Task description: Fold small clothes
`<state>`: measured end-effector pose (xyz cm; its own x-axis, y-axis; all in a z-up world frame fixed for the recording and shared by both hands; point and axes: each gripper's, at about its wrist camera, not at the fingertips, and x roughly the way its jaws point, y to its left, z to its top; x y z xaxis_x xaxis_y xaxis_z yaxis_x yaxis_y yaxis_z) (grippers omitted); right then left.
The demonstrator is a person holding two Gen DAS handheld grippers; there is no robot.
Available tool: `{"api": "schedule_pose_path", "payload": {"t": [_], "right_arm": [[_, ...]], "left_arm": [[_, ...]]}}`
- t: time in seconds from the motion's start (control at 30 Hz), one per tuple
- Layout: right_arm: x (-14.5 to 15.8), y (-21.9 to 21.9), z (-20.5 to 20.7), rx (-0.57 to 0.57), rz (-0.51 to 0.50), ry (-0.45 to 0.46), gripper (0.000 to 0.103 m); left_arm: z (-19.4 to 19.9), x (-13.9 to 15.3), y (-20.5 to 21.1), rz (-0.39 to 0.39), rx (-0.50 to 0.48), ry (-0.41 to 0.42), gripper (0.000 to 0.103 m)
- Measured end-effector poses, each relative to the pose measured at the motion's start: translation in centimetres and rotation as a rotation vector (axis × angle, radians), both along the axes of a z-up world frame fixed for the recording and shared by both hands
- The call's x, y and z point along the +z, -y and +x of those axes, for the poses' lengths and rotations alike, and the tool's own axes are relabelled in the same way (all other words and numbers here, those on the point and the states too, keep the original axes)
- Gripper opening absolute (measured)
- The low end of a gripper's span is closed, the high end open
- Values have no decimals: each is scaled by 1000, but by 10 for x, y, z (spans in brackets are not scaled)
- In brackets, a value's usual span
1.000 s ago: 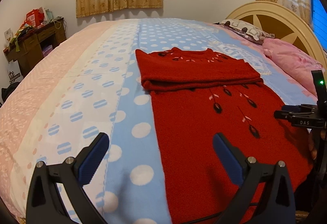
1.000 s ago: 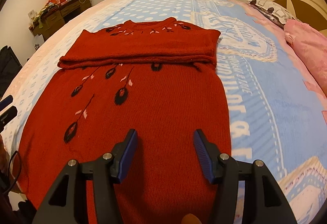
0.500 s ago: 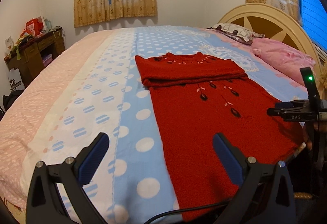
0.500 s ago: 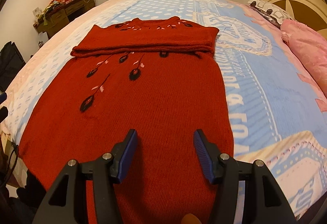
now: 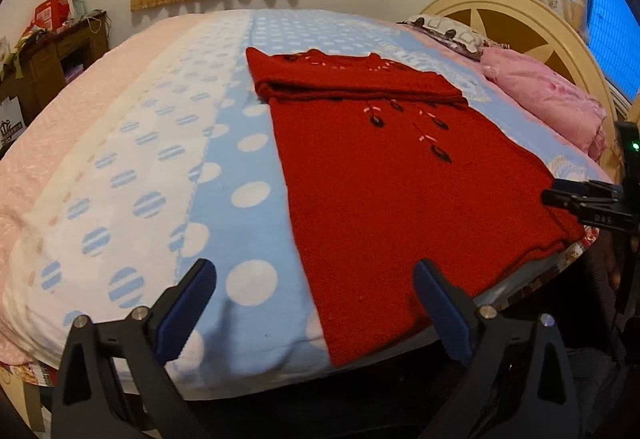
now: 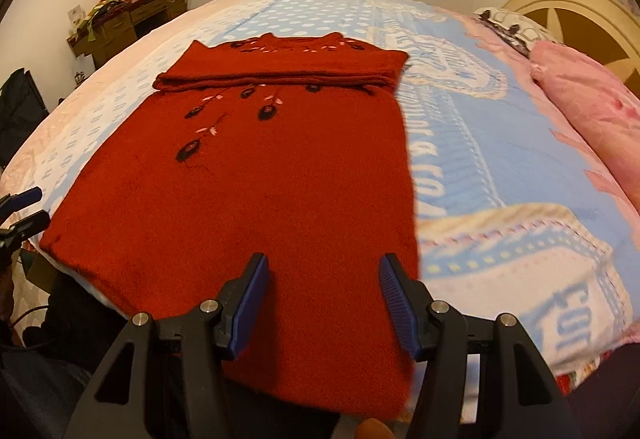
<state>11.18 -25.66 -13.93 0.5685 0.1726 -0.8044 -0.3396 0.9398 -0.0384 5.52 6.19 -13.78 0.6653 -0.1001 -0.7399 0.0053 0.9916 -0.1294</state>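
Red knitted sweater (image 6: 260, 179), sleeves folded across the chest, lies flat on the blue dotted bed cover (image 5: 240, 199). Left tongs (image 5: 316, 303) and right tongs (image 6: 322, 303), both open and empty, hover over its hem; next, probably, gripping both hem corners.

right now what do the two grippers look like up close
Both are matte black plastic, with triangular cut-outs in the arms and silver screw heads at the pivots. The left gripper and right gripper each carry two fingers faced with ribbed dark blue pads. A thin black cable runs under the left one. The right one's body bears small white lettering and a green light.
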Motion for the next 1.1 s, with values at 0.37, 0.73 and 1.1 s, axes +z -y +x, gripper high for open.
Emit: {"api": "schedule_pose_path", "payload": {"t": [0.37,0.73,1.1], "right_arm": [[-4,32,-20,-58,24,-11,59],[-8,32,-35,-21,73,-23,59],[-8,46,-34,-43,133,-36,29]], "left_arm": [[-3,-13,15,-64,-60,-54,82],[-5,-14,17,-69,-63,-76,77],[-9,-13,15,-91,-68,-79,64]]}}
